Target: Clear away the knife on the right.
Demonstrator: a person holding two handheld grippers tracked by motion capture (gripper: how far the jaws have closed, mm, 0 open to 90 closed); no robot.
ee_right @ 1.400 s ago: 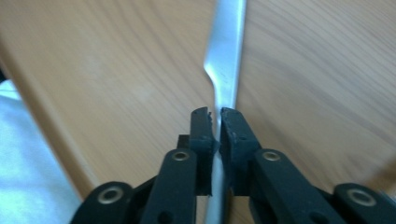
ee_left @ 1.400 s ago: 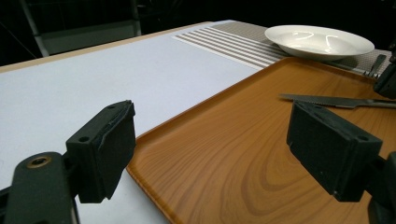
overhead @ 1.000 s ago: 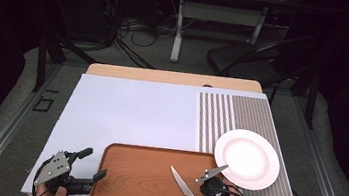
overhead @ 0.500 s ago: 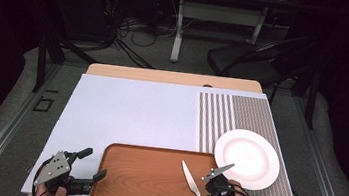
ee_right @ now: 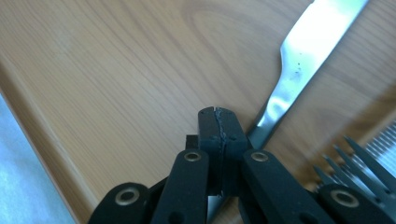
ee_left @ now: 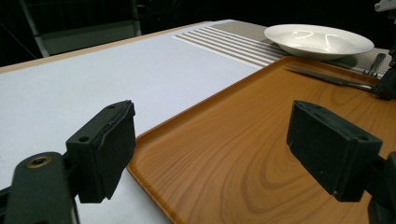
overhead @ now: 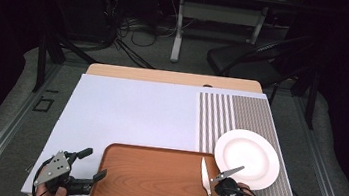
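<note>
**Knife in the right tool, plate just ahead**

Our right tool is clamped shut on the handle of a silver table knife, held over the right end of the brown wooden tray. The blade's long axis runs forward, away from us. The round white plate lies just ahead and to the right of this tool, on the striped mat. Our left tool, jaws wide apart and empty, waits at the tray's left edge, well away from the knife.
</note>
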